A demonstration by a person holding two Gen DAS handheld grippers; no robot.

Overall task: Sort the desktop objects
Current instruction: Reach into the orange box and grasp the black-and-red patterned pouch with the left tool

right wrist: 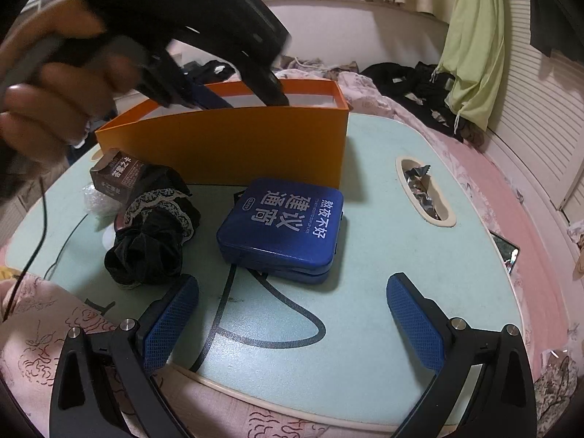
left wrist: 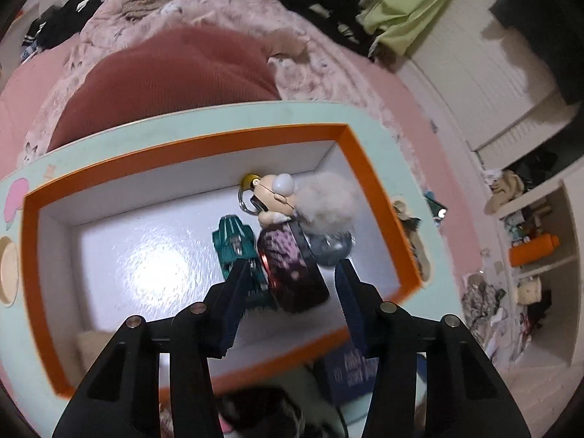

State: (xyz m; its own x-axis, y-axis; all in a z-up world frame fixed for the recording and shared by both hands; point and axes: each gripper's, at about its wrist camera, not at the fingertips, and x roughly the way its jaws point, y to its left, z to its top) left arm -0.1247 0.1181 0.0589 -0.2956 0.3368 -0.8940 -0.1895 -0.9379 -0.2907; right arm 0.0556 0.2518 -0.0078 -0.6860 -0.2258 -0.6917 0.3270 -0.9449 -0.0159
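Note:
In the left wrist view I look down into an orange box [left wrist: 189,140] with a white inside. In it lie a teal toy car [left wrist: 231,241], a cartoon-figure keychain [left wrist: 273,197] with a grey pompom [left wrist: 328,197], and a dark oval case with pink speckles [left wrist: 292,273]. My left gripper [left wrist: 292,264] hangs open over that case, and its pads stand clear of it on both sides. The right wrist view shows the left gripper [right wrist: 248,100] in a hand [right wrist: 47,102], dipping into the box [right wrist: 226,142]. My right gripper [right wrist: 292,310] is open and empty, just short of a blue square case [right wrist: 281,226].
On the pale green table [right wrist: 383,284] lie a black lace-trimmed cloth [right wrist: 153,233], a small brown carton [right wrist: 116,175] and a black cable [right wrist: 277,328]. A slot [right wrist: 423,189] holds foil wrappers. A phone [right wrist: 505,250] rests at the right edge. Pink bedding surrounds the table.

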